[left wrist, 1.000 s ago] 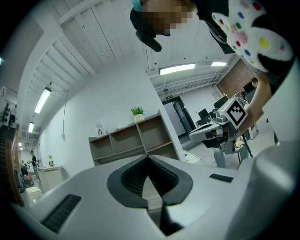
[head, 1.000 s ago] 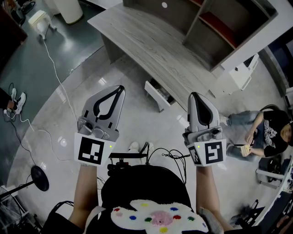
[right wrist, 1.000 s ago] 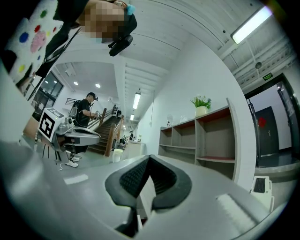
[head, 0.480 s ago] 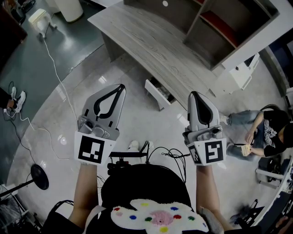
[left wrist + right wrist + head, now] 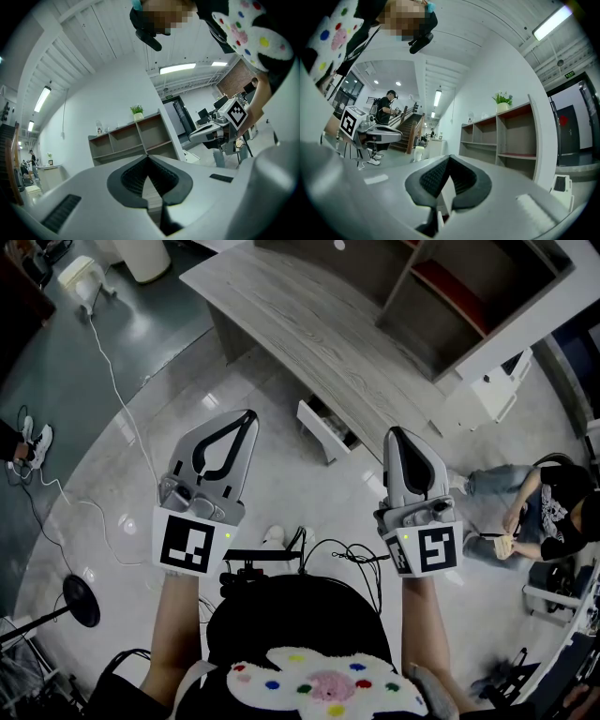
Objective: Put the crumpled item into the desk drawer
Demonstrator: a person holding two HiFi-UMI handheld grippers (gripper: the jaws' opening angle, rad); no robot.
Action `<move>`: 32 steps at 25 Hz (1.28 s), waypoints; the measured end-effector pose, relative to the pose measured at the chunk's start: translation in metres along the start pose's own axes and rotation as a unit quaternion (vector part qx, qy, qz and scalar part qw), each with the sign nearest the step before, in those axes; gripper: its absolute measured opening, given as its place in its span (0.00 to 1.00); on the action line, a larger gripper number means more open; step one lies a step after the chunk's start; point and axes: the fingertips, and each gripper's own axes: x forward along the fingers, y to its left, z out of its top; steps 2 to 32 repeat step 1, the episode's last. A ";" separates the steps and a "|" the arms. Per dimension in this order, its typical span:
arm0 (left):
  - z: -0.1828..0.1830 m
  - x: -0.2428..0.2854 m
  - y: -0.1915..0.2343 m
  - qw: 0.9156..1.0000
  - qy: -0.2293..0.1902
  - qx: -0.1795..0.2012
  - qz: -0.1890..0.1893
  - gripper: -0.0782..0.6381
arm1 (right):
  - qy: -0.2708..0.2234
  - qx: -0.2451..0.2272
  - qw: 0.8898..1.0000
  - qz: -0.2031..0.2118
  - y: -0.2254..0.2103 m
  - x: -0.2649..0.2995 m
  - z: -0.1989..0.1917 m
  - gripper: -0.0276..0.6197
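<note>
Here both the left gripper (image 5: 247,416) and the right gripper (image 5: 397,433) hang shut and empty. The desk drawer (image 5: 322,434) stands open ahead between them. What may be the crumpled item (image 5: 273,538), small and white, lies on the floor (image 5: 281,479) nearer the person.

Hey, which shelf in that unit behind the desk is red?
The shelf right of the upright divider, at the head view's top edge: it is dark red; the rest of the unit is grey.

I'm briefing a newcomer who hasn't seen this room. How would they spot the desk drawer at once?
Find the long grey wood-grain desk with the open shelf unit behind it. Under its near edge juts the drawer. It is white and pulled open over the shiny floor, while the desk around it is grey.
</note>
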 end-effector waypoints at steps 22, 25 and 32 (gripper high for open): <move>0.001 0.000 0.000 1.000 0.000 0.000 0.000 0.12 | 0.000 -0.001 1.000 0.001 0.000 0.000 0.000 0.06; 0.001 0.000 0.000 1.000 0.000 0.000 0.000 0.12 | 0.000 -0.001 1.000 0.001 0.000 0.000 0.000 0.06; 0.001 0.000 0.000 1.000 0.000 0.000 0.000 0.12 | 0.000 -0.001 1.000 0.001 0.000 0.000 0.000 0.06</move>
